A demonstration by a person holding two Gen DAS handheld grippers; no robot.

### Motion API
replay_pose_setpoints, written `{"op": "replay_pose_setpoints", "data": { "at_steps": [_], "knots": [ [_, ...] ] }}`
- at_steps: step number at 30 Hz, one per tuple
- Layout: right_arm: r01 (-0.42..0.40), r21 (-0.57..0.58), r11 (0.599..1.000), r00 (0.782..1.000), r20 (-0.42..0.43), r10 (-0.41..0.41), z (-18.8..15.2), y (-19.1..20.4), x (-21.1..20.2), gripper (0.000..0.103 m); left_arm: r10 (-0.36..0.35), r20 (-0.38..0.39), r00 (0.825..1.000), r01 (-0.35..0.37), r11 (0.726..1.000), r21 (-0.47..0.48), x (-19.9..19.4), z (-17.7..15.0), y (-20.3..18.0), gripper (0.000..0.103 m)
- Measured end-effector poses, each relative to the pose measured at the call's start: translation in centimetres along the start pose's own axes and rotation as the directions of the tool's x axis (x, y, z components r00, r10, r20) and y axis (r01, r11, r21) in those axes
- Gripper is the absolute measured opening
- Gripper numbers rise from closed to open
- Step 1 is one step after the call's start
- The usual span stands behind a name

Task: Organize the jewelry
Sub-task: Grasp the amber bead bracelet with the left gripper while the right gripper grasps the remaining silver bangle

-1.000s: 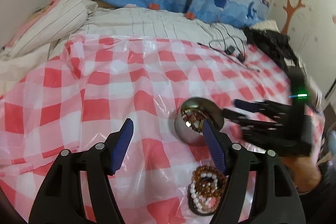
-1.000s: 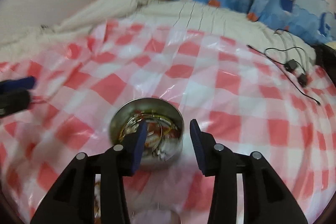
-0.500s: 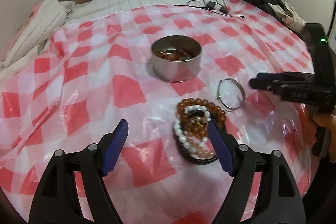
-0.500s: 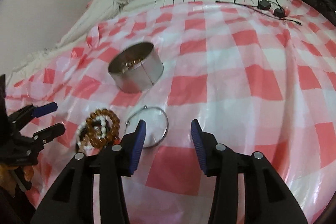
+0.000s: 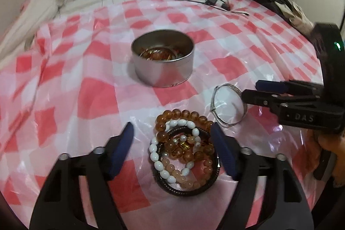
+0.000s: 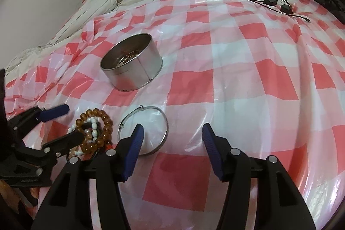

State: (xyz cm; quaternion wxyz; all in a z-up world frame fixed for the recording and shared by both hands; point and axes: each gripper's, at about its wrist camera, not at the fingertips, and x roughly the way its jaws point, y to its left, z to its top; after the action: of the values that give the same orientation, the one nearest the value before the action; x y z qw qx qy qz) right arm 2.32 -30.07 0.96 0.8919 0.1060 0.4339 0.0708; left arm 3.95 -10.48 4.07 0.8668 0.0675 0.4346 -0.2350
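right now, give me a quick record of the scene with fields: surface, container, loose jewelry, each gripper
surface: red and white checked sheet on a bed
container: round metal tin, open, some jewelry inside
loose jewelry: pile of bead bracelets; silver bangle beside it
left gripper: open, jaws just narrowed, straddling the bead pile
right gripper: open, jaws just widened, left finger over the bangle, nothing held
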Motion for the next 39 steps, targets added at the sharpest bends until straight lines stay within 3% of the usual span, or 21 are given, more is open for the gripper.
{"op": "replay_pose_setpoints", "data": {
  "at_steps": [2,7,9,10,18,22,23,25,27,30,32,36,39],
  "knots": [
    [0.001,0.002,1.000,1.000,0.001,-0.001,0.1,0.0,0.2,0.058,-0.004,0.007,1.000,0.005,1.000,-0.014,0.1,0.0,0.4,0.056],
    [0.009,-0.003,1.000,1.000,-0.003,-0.009,0.2,0.1,0.5,0.059,0.008,-0.042,0.999,-0.007,1.000,0.020,1.4,-0.3,0.6,0.020],
    [0.016,-0.012,1.000,1.000,-0.003,-0.016,0.2,0.3,0.8,0.059,0.021,-0.041,0.999,-0.019,0.999,0.045,1.4,-0.3,0.3,0.017],
    [0.019,-0.017,1.000,1.000,-0.004,-0.019,0.2,0.4,0.9,0.059,0.023,-0.036,0.999,-0.021,0.999,0.049,1.2,-0.3,0.3,0.010],
    [0.075,-0.109,0.991,0.997,-0.013,-0.077,0.4,2.3,2.3,0.061,0.041,0.057,0.998,-0.037,0.997,-0.072,-1.0,0.8,3.4,0.010],
    [0.091,-0.150,0.984,0.995,-0.021,-0.095,0.3,2.9,2.8,0.061,0.022,-0.006,1.000,-0.022,0.997,-0.075,-0.1,0.7,4.0,0.011],
    [0.085,-0.157,0.984,0.996,-0.023,-0.089,0.2,3.0,2.8,0.059,0.025,-0.018,1.000,-0.026,0.997,-0.071,0.2,0.6,3.9,0.012],
    [0.066,-0.171,0.983,0.997,-0.033,-0.072,0.2,3.2,2.9,0.029,0.019,-0.050,0.999,-0.023,0.997,-0.075,1.0,0.2,3.8,0.020],
    [0.053,-0.167,0.984,0.997,-0.040,-0.060,0.1,3.3,2.9,0.007,0.026,-0.055,0.998,-0.030,0.997,-0.066,1.3,0.0,3.6,0.020],
    [0.034,-0.143,0.989,0.999,-0.022,-0.038,0.3,3.0,2.4,0.004,0.027,-0.048,0.998,-0.030,0.999,-0.043,1.2,-0.1,3.4,0.020],
    [0.026,-0.127,0.992,1.000,0.014,-0.025,0.6,2.9,1.7,0.004,0.046,-0.034,0.998,-0.047,0.999,-0.017,0.9,0.0,3.1,0.010],
    [0.026,-0.098,0.995,0.996,0.089,-0.017,1.2,2.4,0.2,0.004,0.079,0.027,0.997,-0.078,0.996,-0.032,-0.5,0.6,3.5,0.010],
    [0.020,-0.069,0.997,0.998,0.062,-0.015,1.3,1.9,0.8,0.004,0.087,0.037,0.996,-0.085,0.995,-0.060,-0.8,0.8,4.4,0.010]
  ]
}}
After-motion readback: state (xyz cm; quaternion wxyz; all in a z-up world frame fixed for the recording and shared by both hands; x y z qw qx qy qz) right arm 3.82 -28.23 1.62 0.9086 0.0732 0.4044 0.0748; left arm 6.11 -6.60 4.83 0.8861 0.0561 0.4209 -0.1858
